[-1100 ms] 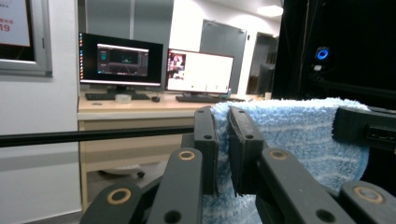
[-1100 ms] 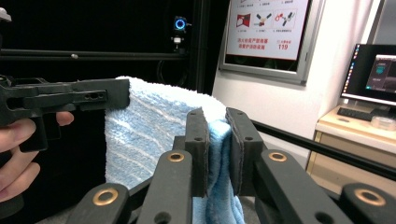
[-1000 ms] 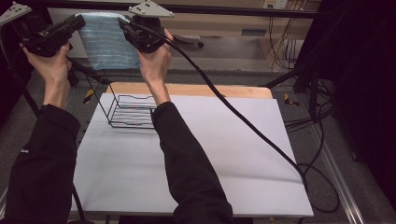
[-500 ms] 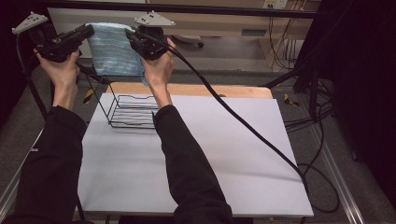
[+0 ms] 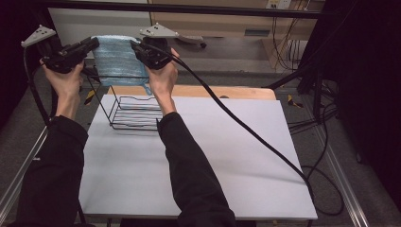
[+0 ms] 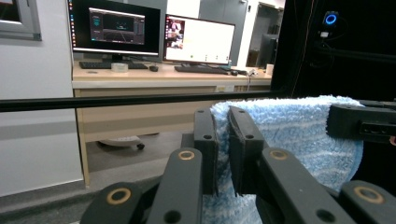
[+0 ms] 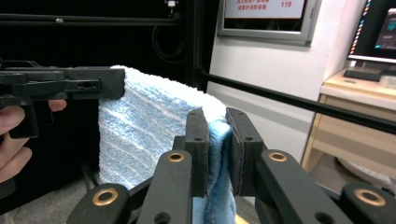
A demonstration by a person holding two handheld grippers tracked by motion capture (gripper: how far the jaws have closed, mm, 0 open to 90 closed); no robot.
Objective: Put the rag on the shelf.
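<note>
Both hands have lifted slightly; I keep the blue towel (image 5: pixel 116 59) stretched above the wire rack (image 5: pixel 135 111), left gripper (image 6: pixel 223 140) and right gripper (image 7: pixel 217 144) clamped on its top corners. Soft, light, floppy: corners grip best.

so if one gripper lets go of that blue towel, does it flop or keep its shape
Probably flops: the blue towel hangs as a loose sheet between the left gripper and right gripper, sagging below its pinched top corners. It looks light, since two narrow pinches carry it. The fluffy pile bunched between the jaws should grip well, so slipping seems unlikely.
</note>
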